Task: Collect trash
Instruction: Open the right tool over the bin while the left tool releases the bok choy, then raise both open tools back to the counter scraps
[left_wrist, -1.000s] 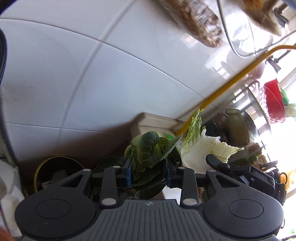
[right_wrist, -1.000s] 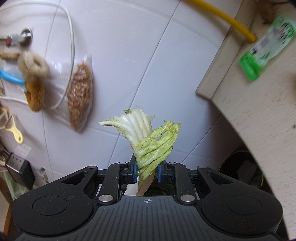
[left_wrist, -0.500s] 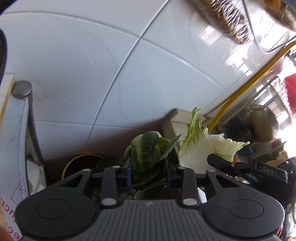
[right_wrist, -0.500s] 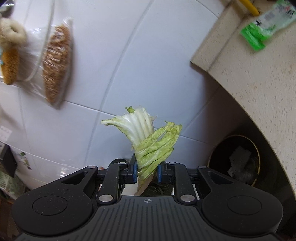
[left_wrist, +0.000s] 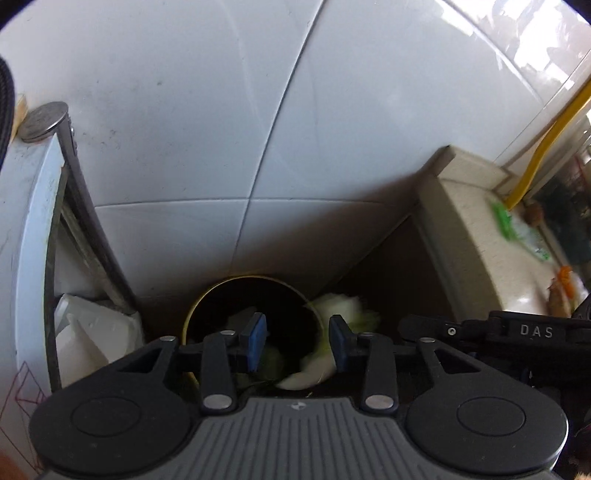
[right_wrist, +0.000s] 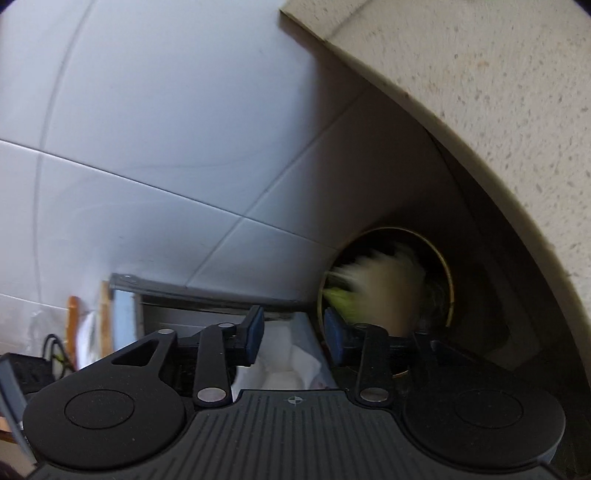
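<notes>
Left tool (left_wrist: 297, 341) gaping, blue pads (left_wrist: 256, 341) well apart, nothing clamped, aimed down at dark round bin (left_wrist: 221, 295) with yellow rim. Right tool (right_wrist: 293, 338) likewise spread wide and empty, pointed toward same bin (right_wrist: 448, 280) from the other side.

White tiled wall (left_wrist: 221, 129) filling most of both views. Speckled stone bench (right_wrist: 480, 110) curving over upper right of right wrist view, bin tucked in shadow beneath its edge; on left wrist view, bench (left_wrist: 476, 236) at right, carrying green wrapper (left_wrist: 517, 232), with yellow pipe (left_wrist: 543, 151) rising beside. Pale blue-white panel (left_wrist: 26, 240) with grey edge strip standing at left, just beside bin. Crumpled white material (left_wrist: 88, 339) low at left, near bin.

Pale cabbage leaf (right_wrist: 384, 291), motion-blurred, white with a green streak, within bin opening as seen by right wrist camera. On left wrist view, same leaf (left_wrist: 343, 310) blurred at bin's right rim; in or over the rim, hard to tell. More pale scraps (left_wrist: 306, 373) just below, between pads and bin.
</notes>
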